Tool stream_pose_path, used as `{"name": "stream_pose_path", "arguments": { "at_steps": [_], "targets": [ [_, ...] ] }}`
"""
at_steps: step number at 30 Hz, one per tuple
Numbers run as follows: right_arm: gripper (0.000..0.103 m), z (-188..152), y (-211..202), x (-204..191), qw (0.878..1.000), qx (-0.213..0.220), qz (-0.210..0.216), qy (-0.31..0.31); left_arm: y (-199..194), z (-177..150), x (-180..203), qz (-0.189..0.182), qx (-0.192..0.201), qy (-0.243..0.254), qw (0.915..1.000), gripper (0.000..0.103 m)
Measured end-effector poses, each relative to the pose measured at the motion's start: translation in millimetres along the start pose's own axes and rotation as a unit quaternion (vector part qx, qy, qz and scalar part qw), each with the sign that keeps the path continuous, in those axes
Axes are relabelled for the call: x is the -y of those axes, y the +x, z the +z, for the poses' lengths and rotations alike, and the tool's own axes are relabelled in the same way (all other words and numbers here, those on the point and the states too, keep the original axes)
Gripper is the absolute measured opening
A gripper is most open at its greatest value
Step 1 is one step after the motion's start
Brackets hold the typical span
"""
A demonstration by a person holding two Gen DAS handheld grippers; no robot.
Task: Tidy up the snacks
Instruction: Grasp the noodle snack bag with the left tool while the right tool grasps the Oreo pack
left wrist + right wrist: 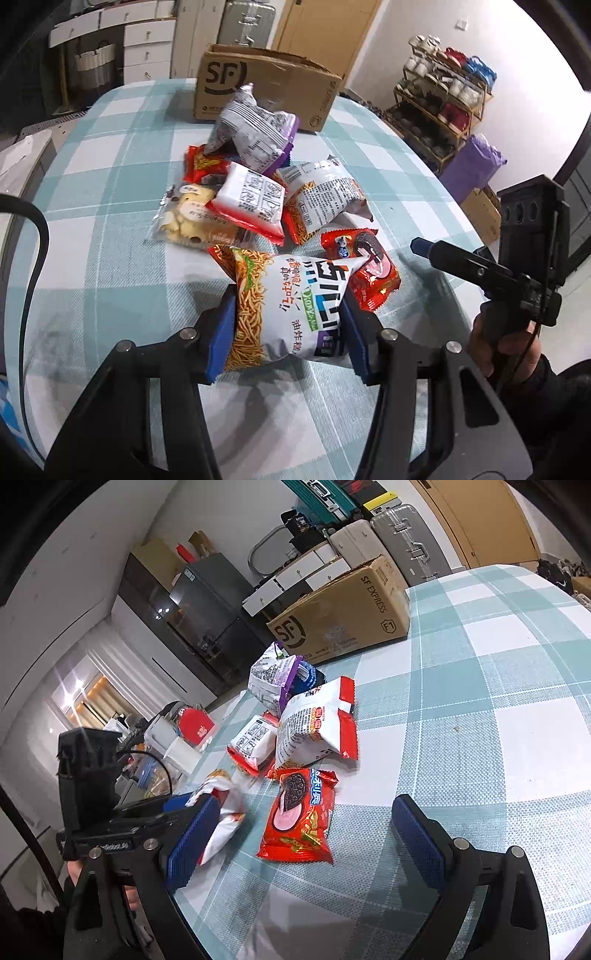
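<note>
My left gripper (288, 332) is shut on a white noodle-snack bag (288, 299) and holds it just above the checked tablecloth (110, 258); the bag also shows blurred in the right wrist view (221, 812). My right gripper (306, 834) is open and empty, its blue pads either side of a red cookie packet (299, 819), which lies flat on the cloth and also shows in the left wrist view (365, 266). A pile of several snack packets (251, 192) lies beyond. An open SF cardboard box (266, 85) stands at the table's far edge.
The right gripper shows at the right of the left wrist view (480, 269), held by a hand. A shoe rack (439, 107) and a purple bag (472, 166) stand right of the table. Suitcases (402, 535), drawers and a dark cabinet (207, 609) stand behind the box.
</note>
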State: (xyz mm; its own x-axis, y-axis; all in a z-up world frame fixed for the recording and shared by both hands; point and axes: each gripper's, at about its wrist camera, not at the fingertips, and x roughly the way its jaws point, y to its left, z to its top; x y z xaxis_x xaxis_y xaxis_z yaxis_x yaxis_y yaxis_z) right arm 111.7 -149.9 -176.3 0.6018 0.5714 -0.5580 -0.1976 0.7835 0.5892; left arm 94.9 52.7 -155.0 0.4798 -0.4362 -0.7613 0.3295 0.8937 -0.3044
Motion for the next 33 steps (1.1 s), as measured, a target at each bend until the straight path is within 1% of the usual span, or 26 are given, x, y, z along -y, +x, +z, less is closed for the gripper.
{"name": "stream_pose_path", "arguments": {
  "at_steps": [7, 10, 13, 17, 24, 29, 32, 33],
  "targets": [
    [0.096, -1, 2, -3, 1.000, -0.008, -0.010, -0.007, -26, -18, -8, -0.001, 0.022, -0.014, 0.9997, 0.050],
    [0.096, -1, 5, -7, 0.999, -0.016, -0.024, -0.018, -34, -26, -12, -0.001, 0.026, -0.022, 0.9994, 0.050],
    [0.096, -2, 12, -16, 0.997, -0.032, -0.051, -0.041, -37, -31, -17, -0.004, 0.029, -0.031, 0.9991, 0.050],
    [0.096, -6, 23, -33, 0.992, -0.047, -0.082, -0.081, -43, -39, -23, -0.002, 0.030, -0.036, 0.9989, 0.050],
    [0.096, -8, 47, -49, 0.986, -0.071, -0.110, -0.102, -50, -48, -28, 0.005, 0.032, -0.036, 0.9988, 0.050],
    [0.091, -8, 64, -60, 0.979, -0.088, -0.132, -0.126, -51, -51, -30, 0.024, 0.027, -0.036, 0.9987, 0.050],
    [0.089, -9, 73, -68, 0.973, -0.099, -0.147, -0.151, -52, -53, -32, 0.024, 0.029, -0.037, 0.9986, 0.050],
    [0.086, -10, 75, -71, 0.971, -0.101, -0.148, -0.156, -53, -53, -32, 0.024, 0.030, -0.037, 0.9986, 0.050]
  ]
}}
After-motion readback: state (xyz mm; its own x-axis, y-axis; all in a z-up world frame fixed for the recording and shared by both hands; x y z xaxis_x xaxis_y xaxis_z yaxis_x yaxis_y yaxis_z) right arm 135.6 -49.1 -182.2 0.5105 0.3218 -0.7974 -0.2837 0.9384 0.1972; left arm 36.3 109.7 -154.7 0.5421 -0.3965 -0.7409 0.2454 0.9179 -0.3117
